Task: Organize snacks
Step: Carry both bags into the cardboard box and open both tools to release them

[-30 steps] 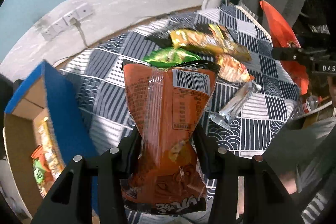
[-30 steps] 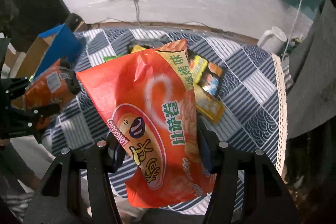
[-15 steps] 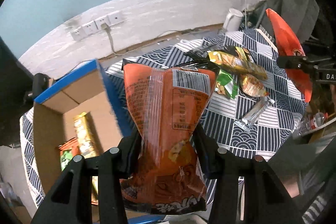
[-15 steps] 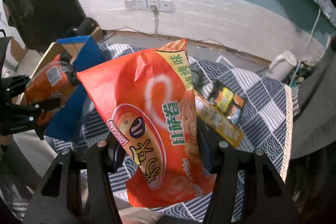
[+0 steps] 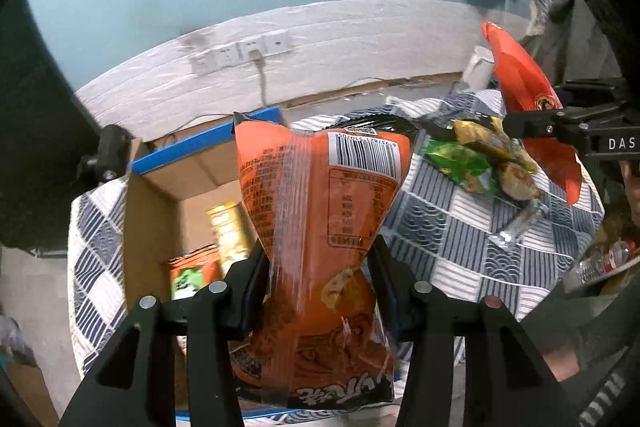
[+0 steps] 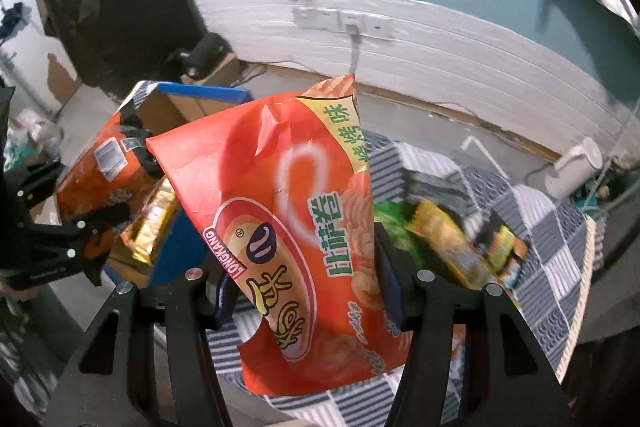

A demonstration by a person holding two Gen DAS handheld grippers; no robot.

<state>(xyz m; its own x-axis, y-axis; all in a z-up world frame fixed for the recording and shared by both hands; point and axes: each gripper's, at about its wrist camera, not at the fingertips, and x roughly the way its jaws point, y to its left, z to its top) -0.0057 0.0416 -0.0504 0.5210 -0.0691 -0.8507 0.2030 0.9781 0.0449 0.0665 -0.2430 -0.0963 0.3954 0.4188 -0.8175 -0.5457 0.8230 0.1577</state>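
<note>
Mid-carry, by the look of it: two snack bags lifted clear of the desk [image 5: 452,227] and headed for the cardboard box [image 5: 192,179]. Left hand-held gripper [image 5: 318,283] clamped across the waist of an orange bag [image 5: 320,211], barcode side toward the camera, hanging in front of the open box. Right hand-held gripper [image 6: 306,293] pinched on a larger red chip bag [image 6: 288,211], held upright above the checked cloth, the blue-edged box off to its left. Inside the box, a gold packet [image 5: 228,231] standing on end and an orange-and-green pack [image 5: 192,271] low down — some room apparently left beside them. Still loose on the cloth: a green packet [image 5: 460,163], a yellow one [image 5: 488,139] and a clear wrapper [image 5: 516,227], so the sorting seems only partly done. Next move, most likely: lower the orange bag over the box opening, clear of the blue rim, and part the fingers only once the bag sits low enough not to tip out — then bring the red bag across. Puffy, slippery film on both; a squeeze too hard risks crushing the contents.
</note>
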